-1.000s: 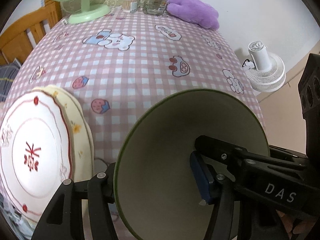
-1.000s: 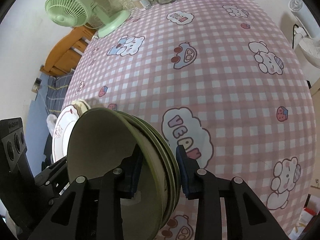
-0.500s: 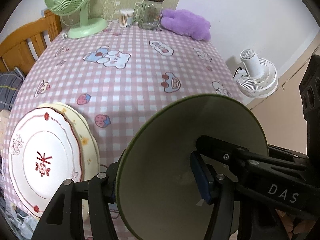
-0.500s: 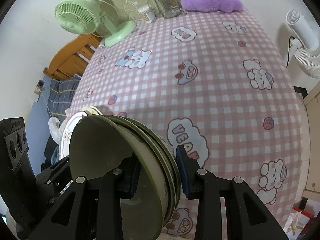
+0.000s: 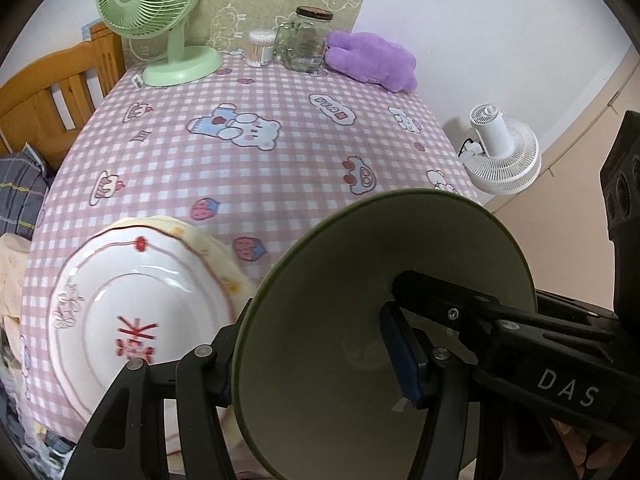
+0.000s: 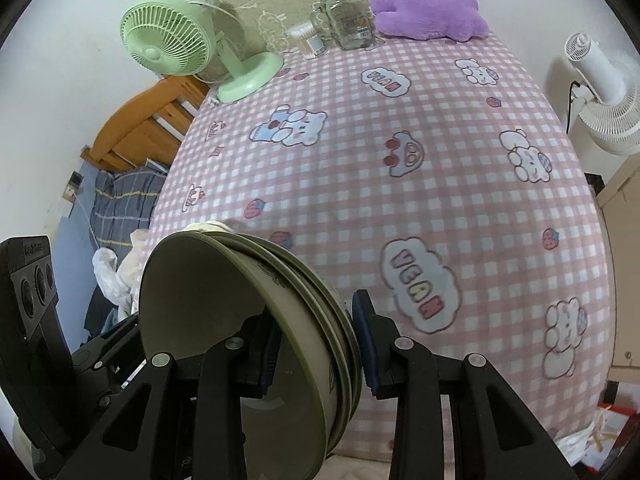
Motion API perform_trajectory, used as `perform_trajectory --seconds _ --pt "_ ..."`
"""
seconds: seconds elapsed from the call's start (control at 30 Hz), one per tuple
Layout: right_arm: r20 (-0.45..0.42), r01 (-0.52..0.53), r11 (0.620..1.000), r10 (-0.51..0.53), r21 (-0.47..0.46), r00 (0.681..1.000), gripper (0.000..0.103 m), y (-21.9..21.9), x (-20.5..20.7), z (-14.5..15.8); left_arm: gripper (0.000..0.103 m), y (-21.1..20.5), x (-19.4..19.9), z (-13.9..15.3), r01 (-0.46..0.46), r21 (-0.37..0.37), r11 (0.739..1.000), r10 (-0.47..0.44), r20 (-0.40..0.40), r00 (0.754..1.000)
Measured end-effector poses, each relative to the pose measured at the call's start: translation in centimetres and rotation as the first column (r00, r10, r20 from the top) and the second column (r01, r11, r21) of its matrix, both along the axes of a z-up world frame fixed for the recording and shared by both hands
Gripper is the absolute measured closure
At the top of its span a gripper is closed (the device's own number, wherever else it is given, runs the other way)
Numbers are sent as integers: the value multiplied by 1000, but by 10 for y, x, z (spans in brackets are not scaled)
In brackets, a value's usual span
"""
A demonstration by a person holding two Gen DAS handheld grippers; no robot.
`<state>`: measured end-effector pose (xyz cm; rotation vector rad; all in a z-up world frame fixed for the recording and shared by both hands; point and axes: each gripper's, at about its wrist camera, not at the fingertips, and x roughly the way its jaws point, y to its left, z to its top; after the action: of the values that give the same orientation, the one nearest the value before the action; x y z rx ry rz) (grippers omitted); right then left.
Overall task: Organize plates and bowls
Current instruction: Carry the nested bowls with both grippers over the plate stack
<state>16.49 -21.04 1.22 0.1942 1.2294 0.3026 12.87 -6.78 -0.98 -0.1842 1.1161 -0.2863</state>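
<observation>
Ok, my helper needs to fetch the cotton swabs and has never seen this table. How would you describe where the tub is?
Look along the far edge of the pink checked table, against the wall. Between the green desk fan and the glass jar stands the cotton swab tub. It is the shortest thing there, a small clear cylinder with a white lid.

Matt olive bowls [image 6: 240, 320]; glossy white plate [image 5: 132, 320]; checked cloth tablecloth [image 5: 280, 168]; glass jar [image 5: 306, 40]; plush purple toy [image 5: 372, 60]
</observation>
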Motion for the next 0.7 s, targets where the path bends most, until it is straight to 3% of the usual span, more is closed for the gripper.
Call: perform_trajectory --seconds 0.7 --pt "9 33 999 -32 -21 999 66 116 -12 -5 43 115 -3 -4 42 -8 999 -42 0 999"
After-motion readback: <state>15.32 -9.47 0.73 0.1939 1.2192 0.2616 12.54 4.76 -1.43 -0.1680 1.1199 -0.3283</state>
